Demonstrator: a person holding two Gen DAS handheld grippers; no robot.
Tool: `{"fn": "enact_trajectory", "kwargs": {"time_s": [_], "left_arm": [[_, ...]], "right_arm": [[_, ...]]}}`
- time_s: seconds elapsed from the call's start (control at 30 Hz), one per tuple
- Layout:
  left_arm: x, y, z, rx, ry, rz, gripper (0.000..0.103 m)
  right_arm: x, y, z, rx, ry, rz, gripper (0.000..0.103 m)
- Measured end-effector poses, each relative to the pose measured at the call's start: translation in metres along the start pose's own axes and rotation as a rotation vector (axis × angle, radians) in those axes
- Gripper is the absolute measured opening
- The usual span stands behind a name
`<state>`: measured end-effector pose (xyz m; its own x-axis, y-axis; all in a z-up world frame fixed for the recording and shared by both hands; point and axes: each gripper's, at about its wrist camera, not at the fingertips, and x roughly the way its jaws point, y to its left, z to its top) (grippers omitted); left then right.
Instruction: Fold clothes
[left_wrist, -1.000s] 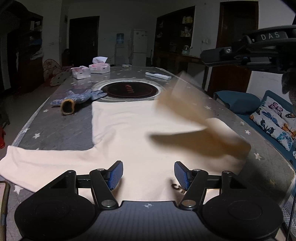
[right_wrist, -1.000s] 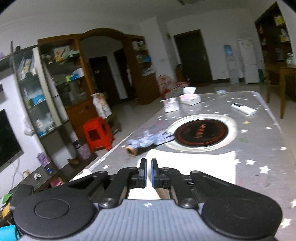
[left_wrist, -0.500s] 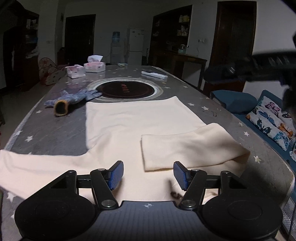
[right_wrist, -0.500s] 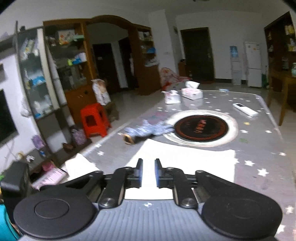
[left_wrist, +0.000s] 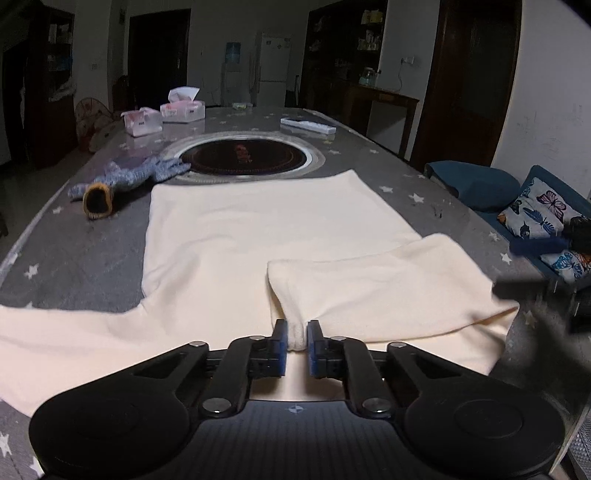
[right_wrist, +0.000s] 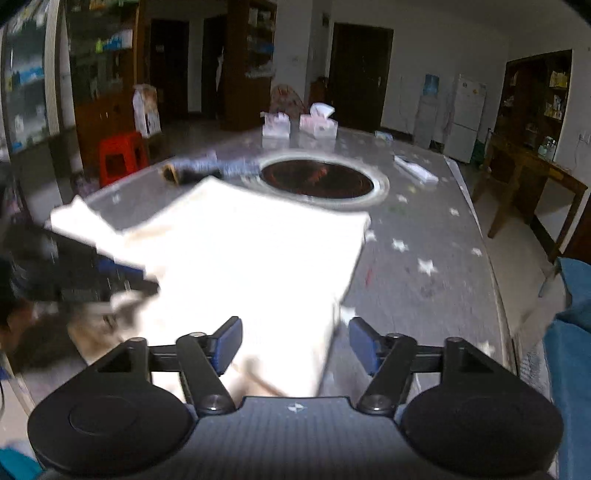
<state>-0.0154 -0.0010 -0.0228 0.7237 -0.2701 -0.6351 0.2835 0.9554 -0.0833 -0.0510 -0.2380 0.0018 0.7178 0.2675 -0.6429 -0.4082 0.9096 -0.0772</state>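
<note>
The left gripper (left_wrist: 296, 340) has just been closing, and its blue pads now pinch a bunched fold at the near cuff of the folded-in sleeve (left_wrist: 380, 288), a hold that looks meant to square or carry that sleeve further across the body. The cream garment (left_wrist: 258, 229) lies flat down the middle of the grey star-print table (left_wrist: 74, 258), its hem far and its shoulders near; the right sleeve is already laid inward over the chest, while the left sleeve (left_wrist: 55, 325) trails outstretched toward the near left edge, not yet folded. The right gripper (right_wrist: 295, 341) has just been opening and stands spread above the garment's near right side with nothing pressed between its pads; the view is smeared by motion, so whether cloth brushes them is hard to tell, though it probably hovers free and ready for a new hold. Beyond the hem sits a round inset cooktop (left_wrist: 243, 157). A blue knitted glove (left_wrist: 129, 177) lies far left of the garment, clear of it, and tissue boxes (left_wrist: 183, 109) and a white remote (left_wrist: 308, 125) stand at the far end.
</note>
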Motion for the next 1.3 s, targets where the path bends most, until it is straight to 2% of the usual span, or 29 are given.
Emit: {"fn": "enact_trajectory", "kwargs": {"time_s": [0.17,0.47,0.63,0.8,0.87,0.97,1.0,1.13,1.23,1.3], "left_arm": [[-0.019,-0.01,0.026,0.048,-0.077,0.005,0.01],[-0.058,-0.026,0.068,0.124,-0.207,0.002,0.01],[-0.058,-0.014,0.061,0.109,-0.179,0.033,0.01],[-0.044,0.0,0.035,0.105,-0.09,0.058,0.011],[-0.038,0.004,0.023,0.118,-0.055,0.079,0.014],[-0.034,0.01,0.01,0.13,-0.016,0.103,0.019],[-0.035,0.012,0.007,0.13,-0.011,0.112,0.019],[-0.038,0.016,0.008,0.098,-0.032,0.116,0.019],[-0.04,0.012,0.012,0.083,-0.065,0.116,0.019],[-0.036,0.011,0.011,0.077,-0.059,0.101,0.019]], "right_arm": [[0.006,0.005,-0.019,-0.008,0.026,0.013,0.077],[0.018,0.008,-0.028,-0.006,0.017,-0.009,0.078],[0.016,0.004,-0.032,-0.017,0.025,-0.02,0.081],[0.012,0.001,-0.032,-0.042,0.043,-0.012,0.081],[0.009,-0.002,-0.032,-0.032,0.052,0.003,0.081],[0.002,-0.01,-0.029,0.006,0.058,0.043,0.077],[0.0,-0.012,-0.027,0.019,0.053,0.054,0.072],[-0.005,-0.021,-0.015,0.066,0.014,0.075,0.059],[0.003,-0.024,-0.004,0.088,-0.01,0.086,0.051],[0.013,-0.023,0.004,0.097,-0.021,0.098,0.048]]}}
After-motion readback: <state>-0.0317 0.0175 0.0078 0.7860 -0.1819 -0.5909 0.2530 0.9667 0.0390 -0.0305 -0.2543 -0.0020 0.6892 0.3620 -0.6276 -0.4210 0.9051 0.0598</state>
